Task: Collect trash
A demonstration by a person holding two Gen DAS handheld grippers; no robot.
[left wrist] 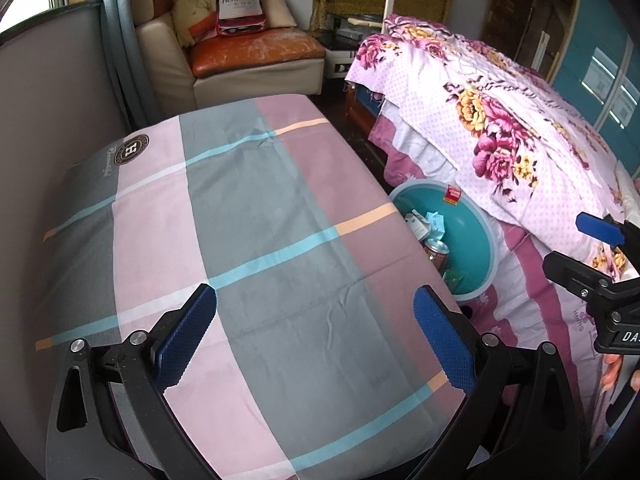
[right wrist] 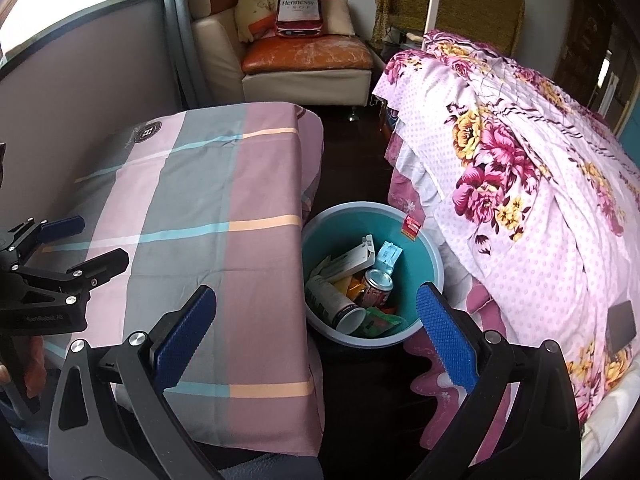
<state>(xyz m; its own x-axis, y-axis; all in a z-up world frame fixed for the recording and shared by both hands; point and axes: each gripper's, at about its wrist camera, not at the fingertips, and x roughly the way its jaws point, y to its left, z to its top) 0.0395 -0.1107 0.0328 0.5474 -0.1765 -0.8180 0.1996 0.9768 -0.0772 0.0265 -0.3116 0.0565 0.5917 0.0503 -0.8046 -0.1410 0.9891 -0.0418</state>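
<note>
right gripper [right wrist: 316,344] above trash-filled basin [right wrist: 434,264]

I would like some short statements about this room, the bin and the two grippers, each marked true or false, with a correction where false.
1. The bin stands on the floor between the covered table and the bed. True.
2. The bin is empty. False: it holds a can, a small box and wrappers.
3. The right gripper is open and holds nothing. True.
4. The left gripper is shut on a can. False: it is open and empty, above the table.
5. Trash lies on the checked tablecloth. False: no trash shows on the cloth.
</note>
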